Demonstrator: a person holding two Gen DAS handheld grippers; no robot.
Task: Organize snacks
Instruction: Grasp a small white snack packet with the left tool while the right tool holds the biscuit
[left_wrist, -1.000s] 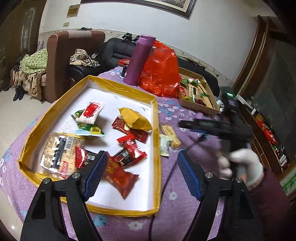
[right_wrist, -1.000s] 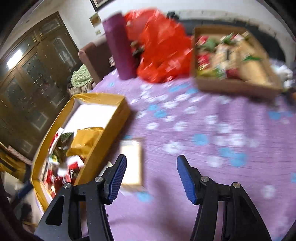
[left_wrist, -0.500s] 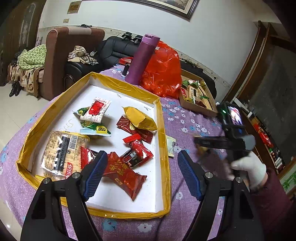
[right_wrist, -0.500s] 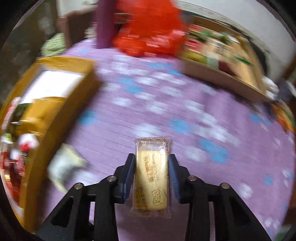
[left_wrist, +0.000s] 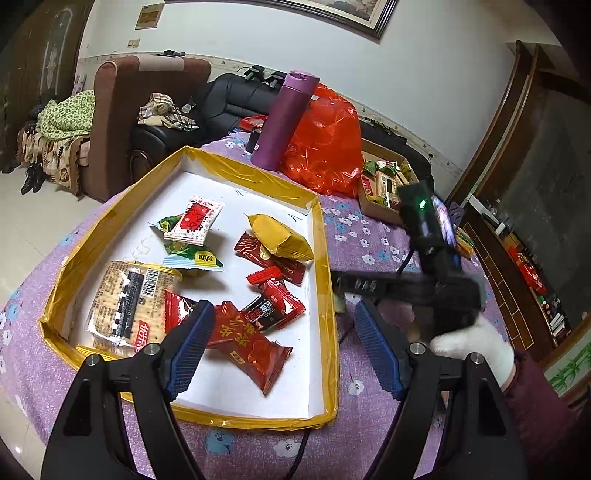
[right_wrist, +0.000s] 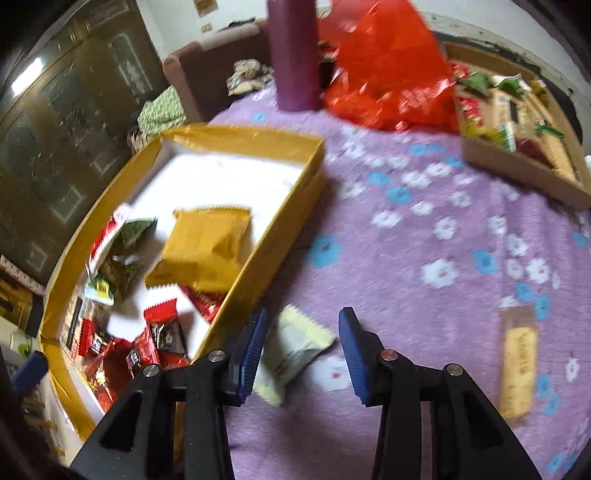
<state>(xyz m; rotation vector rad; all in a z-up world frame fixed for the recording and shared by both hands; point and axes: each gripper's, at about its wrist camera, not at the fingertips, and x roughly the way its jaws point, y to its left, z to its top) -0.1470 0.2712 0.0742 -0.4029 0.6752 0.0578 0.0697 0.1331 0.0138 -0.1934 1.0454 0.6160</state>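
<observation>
Pale packet (right_wrist: 295, 350) lying flat on worktop (right_wrist: 406, 258), light, crinkly, slippery; take across middle. Right gripper (right_wrist: 301, 345) straddling it, unclenched, empty. Tray (right_wrist: 280, 229) at 10 o'clock. Left gripper (left_wrist: 284, 347) hanging released, empty.

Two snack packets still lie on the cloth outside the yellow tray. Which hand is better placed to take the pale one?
Right. The right gripper already has the pale packet between its pads, while the left gripper hangs open over the yellow tray.
</observation>
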